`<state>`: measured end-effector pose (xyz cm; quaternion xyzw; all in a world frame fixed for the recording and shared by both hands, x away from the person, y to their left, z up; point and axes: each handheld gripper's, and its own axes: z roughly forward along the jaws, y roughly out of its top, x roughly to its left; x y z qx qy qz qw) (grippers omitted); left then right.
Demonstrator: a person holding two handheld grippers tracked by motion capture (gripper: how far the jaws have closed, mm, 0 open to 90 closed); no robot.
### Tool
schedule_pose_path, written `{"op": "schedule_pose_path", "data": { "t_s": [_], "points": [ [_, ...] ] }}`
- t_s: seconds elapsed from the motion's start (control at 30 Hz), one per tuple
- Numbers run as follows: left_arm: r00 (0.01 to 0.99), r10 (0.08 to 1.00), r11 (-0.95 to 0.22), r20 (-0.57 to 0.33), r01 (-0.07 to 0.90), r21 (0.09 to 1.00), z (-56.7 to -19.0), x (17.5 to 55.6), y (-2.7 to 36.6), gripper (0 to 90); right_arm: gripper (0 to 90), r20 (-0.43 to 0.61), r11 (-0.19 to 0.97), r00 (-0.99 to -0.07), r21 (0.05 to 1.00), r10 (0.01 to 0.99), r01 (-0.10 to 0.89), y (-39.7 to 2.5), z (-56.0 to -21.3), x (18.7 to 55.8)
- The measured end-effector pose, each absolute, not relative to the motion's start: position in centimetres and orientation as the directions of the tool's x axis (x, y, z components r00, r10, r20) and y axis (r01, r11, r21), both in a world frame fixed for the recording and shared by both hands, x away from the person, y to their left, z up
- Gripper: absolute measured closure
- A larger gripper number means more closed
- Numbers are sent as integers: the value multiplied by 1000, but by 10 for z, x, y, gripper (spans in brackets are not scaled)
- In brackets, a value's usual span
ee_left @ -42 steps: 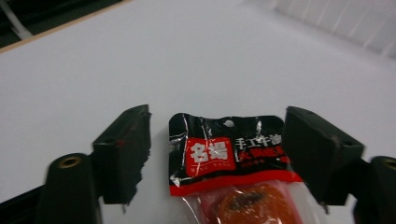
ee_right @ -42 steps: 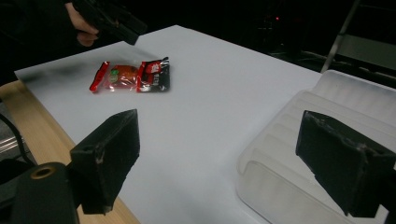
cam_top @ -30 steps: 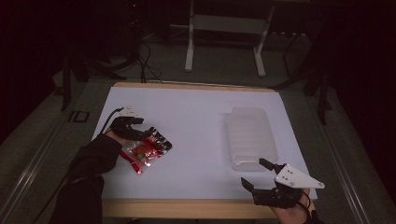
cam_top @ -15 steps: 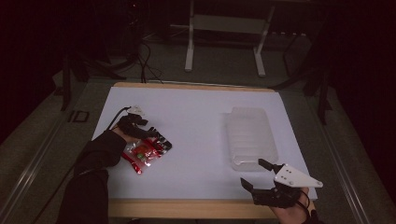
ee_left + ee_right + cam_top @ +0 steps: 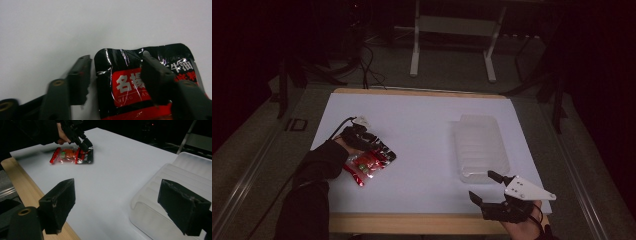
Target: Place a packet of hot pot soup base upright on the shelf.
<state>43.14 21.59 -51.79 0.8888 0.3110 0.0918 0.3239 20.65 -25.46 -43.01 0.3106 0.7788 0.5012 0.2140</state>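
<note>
white table [image 5: 427,130], empty clear tray [image 5: 481,146]

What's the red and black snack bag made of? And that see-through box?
The snack bag looks like thin glossy plastic film: it crinkles and glints with bright reflections. The box seems to be frosted, translucent plastic, with moulded ridges and the white table showing faintly through.

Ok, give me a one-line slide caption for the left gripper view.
Left gripper, jaws open, straddling the black top edge of a red-and-black snack packet on the white table.
</note>
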Motion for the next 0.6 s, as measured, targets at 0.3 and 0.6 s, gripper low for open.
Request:
{"op": "schedule_pose_path", "data": {
  "t_s": [0.3, 0.6],
  "points": [
    [785, 619, -650, 16, 501, 570, -520, 429, 204, 382, 146, -26, 309, -715, 913, 698, 268, -255, -430, 207],
    [814, 580, -699, 37, 473, 536, -516, 421, 192, 558, 153, -25, 308, -714, 912, 699, 270, -254, -430, 207]
  ]
}}
